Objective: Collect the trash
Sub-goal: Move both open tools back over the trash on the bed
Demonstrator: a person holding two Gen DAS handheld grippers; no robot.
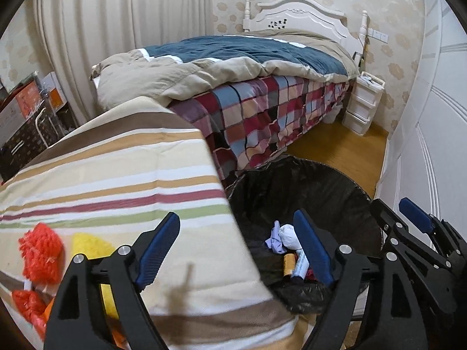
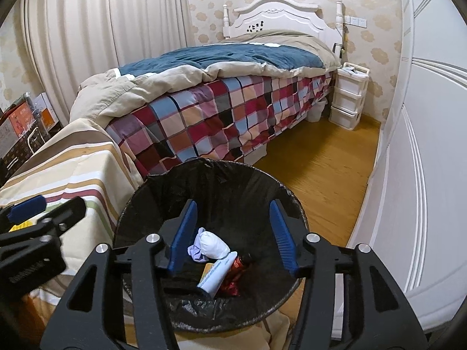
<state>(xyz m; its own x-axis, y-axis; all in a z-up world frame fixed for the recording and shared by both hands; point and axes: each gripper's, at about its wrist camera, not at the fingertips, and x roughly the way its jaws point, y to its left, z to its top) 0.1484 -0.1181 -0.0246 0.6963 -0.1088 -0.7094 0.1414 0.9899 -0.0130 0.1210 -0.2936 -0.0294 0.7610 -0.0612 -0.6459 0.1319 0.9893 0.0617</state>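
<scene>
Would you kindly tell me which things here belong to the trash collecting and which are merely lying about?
Belongs to the job:
- bin lined with a black bag
- white wad, tube and red wrapper inside it
- orange netting on the striped cloth

Lying about:
- bed
- drawer unit
- boxes

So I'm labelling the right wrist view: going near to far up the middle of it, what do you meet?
right gripper → trash in the bin: white tube, white wad → black-lined bin, far rim → checked bedspread → blue quilt → white headboard.
</scene>
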